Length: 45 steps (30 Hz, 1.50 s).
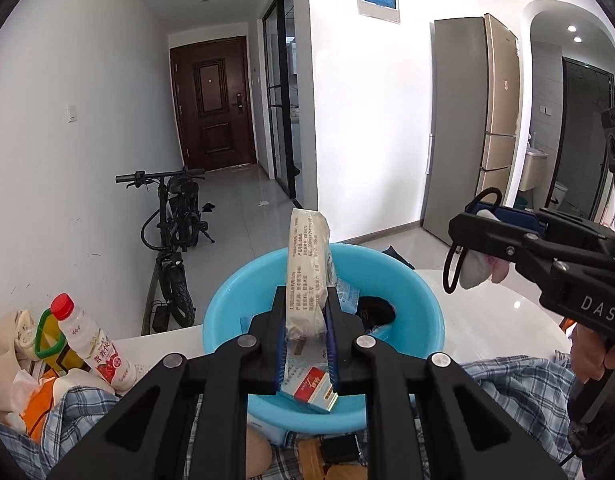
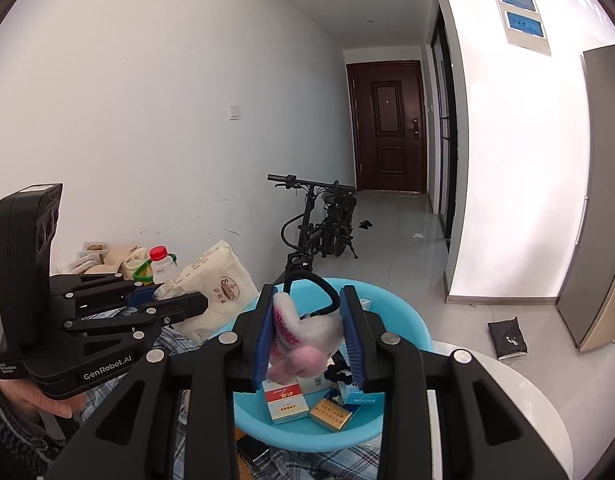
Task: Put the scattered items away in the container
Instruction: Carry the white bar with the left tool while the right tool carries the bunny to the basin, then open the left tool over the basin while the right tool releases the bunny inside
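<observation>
holding small boxes — blue basin on the table.

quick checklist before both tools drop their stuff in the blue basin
1. Left tool gripping the cream paper packet: ok, pads pressed on its lower part, packet standing upright.
2. Right tool gripping the pink and white fluffy toy: ok, pinched between the blue pads, its black cord looping above.
3. Packet over the blue basin: ok in the left wrist view, its base sits over the bowl.
4. Toy over the basin: ok in the right wrist view.
5. Room in the basin: ok, a red and white box, a gold box and other items lie in it, blue floor showing.
6. Height above the contents: cannot tell.
</observation>
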Tool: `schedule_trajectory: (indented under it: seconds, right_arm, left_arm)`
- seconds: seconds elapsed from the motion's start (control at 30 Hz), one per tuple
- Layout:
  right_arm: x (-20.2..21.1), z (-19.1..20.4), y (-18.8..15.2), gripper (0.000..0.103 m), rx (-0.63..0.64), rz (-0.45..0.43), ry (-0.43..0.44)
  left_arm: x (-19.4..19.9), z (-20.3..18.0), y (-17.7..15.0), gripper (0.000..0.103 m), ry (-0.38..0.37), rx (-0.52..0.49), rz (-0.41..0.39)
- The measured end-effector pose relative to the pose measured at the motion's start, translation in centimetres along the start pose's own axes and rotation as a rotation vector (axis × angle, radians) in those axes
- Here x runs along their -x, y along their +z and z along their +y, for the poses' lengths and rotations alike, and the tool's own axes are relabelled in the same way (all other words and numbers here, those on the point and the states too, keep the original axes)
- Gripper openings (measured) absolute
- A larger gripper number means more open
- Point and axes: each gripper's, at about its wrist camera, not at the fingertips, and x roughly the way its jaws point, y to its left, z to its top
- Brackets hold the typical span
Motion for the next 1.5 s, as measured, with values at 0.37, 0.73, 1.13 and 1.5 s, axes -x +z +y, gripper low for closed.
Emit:
schedule_trajectory:
  seconds: [0.37, 0.73, 1.13, 1.5]
  right_arm:
    - [-5.4, -3.6, 0.4, 0.03, -0.055, 0.109, -0.046]
    - [-11.4, -6.5, -0.3, 0.03, -0.095, 0.23, -0.087]
    - [-15.0, -8.7, -0.8, 0.03, -0.126, 0.327, -0.104]
    - [-16.0, -8.7, -1.3, 0.03, -0.114, 0.381, -0.109]
  left_arm:
    - [-8.3, 1.5, 1.9, 0.016, 0.003, 0.036, 0.119]
    - [-16.6, 4.4, 0.8, 0.016, 0.044, 0.106, 0.255]
    - [-20.7, 5.3, -0.6, 0.016, 0.058, 0.145, 0.339]
    - [-21.3, 5.3, -1.0, 0.016, 0.061, 0.148, 0.357]
